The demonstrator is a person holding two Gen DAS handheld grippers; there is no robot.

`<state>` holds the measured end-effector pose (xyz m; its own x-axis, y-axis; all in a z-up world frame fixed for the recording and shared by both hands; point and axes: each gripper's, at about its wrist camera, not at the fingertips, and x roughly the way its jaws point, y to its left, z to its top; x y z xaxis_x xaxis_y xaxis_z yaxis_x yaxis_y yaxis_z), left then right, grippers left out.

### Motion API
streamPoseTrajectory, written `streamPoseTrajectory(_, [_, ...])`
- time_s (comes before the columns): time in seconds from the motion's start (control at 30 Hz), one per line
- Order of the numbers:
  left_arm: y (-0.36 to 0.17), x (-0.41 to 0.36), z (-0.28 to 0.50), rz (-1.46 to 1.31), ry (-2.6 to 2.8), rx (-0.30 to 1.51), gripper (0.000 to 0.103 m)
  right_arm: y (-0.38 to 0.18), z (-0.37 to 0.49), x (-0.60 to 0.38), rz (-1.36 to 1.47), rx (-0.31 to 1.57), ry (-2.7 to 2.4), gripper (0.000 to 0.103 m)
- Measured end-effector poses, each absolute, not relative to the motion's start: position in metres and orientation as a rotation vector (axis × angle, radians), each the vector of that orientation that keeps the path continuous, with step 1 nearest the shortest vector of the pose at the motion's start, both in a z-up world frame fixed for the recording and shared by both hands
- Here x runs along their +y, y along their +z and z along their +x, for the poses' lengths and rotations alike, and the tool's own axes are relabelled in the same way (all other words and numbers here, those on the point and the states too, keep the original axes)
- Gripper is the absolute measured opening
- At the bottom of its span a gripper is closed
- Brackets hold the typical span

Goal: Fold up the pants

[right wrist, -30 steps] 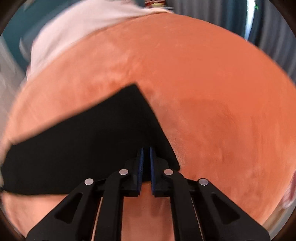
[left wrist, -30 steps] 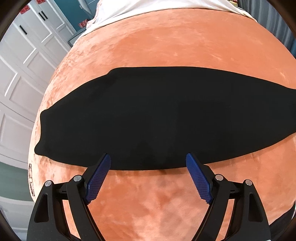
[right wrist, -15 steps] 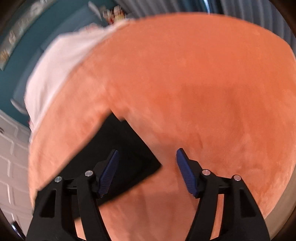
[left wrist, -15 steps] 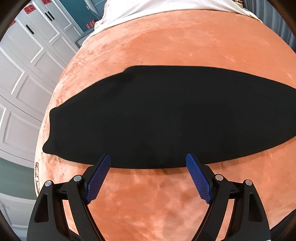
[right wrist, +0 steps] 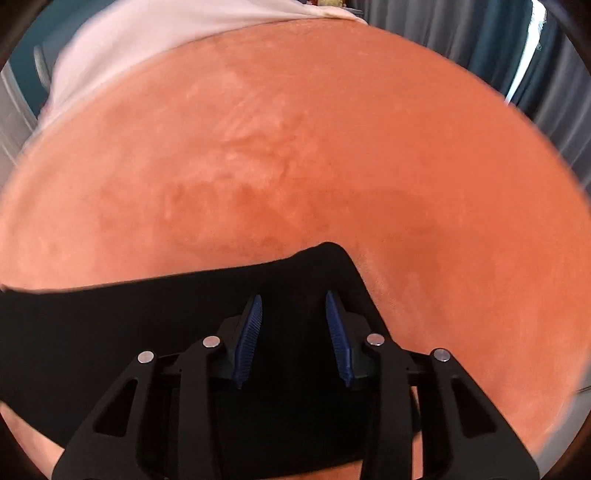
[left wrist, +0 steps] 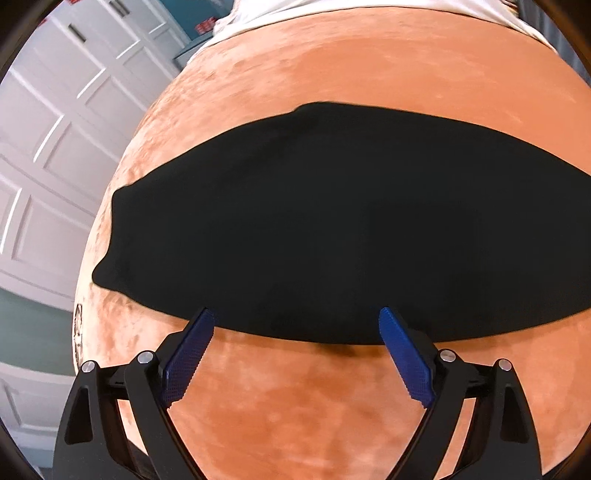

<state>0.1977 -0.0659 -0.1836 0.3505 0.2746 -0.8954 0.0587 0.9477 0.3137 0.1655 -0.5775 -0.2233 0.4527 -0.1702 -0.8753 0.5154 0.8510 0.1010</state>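
Since a second ago the right claw (right wrist: 293,306) let go of the pants (left wrist: 351,221) corner, swung off over bare blanket, and now sits back above the pants' end; its jaws have just been closing, part open, black fabric seen under the gap, pads not pressing on it. Left claw (left wrist: 297,319) has slid along so the pants sit further right in its view; its jaws have just been opening, spread wide, nothing between, tips over the near edge of the pants.

Pants: black, laid flat as one long band across the orange blanket (left wrist: 332,406) on a bed. Near long edge runs just ahead of the left claw's pads; left end is rounded, close to the blanket's left side. In the right wrist view the pants (right wrist: 129,325) end in a corner near centre, bare blanket (right wrist: 332,166) beyond and to the right.

Around: white sheet (left wrist: 332,7) at the far edge, white panelled doors (left wrist: 55,147) left, grey curtains (right wrist: 461,37) far right. Nothing lies on the pants
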Motion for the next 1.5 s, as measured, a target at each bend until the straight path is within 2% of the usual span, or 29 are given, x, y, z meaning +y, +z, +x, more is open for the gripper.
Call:
streamPoseTrajectory(0.1, [-0.188, -0.039, 0.205, 0.292, 0.171, 1.214, 0.089, -0.197, 0.165, -0.541, 0.332, 1.021, -0.428, 0.033])
streamPoseTrajectory(0.27, [-0.199, 0.005, 0.219, 0.215, 0.224, 1.225, 0.089, -0.165, 0.213, -0.398, 0.311, 1.008, 0.013, 0.033])
streamPoseTrajectory(0.43, [-0.209, 0.059, 0.229, 0.116, 0.281, 1.245, 0.089, -0.179, 0.305, -0.234, 0.295, 1.098, 0.317, 0.033])
streamPoseTrajectory(0.63, [-0.224, 0.107, 0.237, -0.02, 0.217, 1.282, 0.098, -0.216, 0.385, -0.07, 0.144, 1.198, 0.474, 0.031])
streamPoseTrajectory(0.8, [-0.229, 0.113, 0.234, -0.015, 0.178, 1.252, 0.098, -0.245, 0.43, -0.021, 0.082, 1.201, 0.371, 0.031])
streamPoseTrajectory(0.97, [-0.232, 0.123, 0.235, -0.085, 0.141, 1.258, 0.098, -0.215, 0.41, -0.036, 0.118, 1.118, 0.36, 0.031])
streamPoseTrajectory(1.17, [-0.224, 0.132, 0.235, -0.129, 0.161, 1.247, 0.098, -0.238, 0.416, -0.002, 0.07, 1.146, 0.329, 0.031])
streamPoseTrajectory(1.3, [-0.214, 0.148, 0.228, -0.101, 0.209, 1.225, 0.098, -0.207, 0.4, 0.001, 0.251, 1.087, 0.431, 0.031])
streamPoseTrajectory(1.37, [-0.212, 0.159, 0.227, -0.079, 0.244, 1.216, 0.098, -0.204, 0.385, 0.013, 0.246, 1.076, 0.474, 0.031])
streamPoseTrajectory(1.5, [-0.226, 0.18, 0.239, -0.126, 0.279, 1.253, 0.098, -0.242, 0.39, 0.022, 0.246, 1.172, 0.47, 0.025])
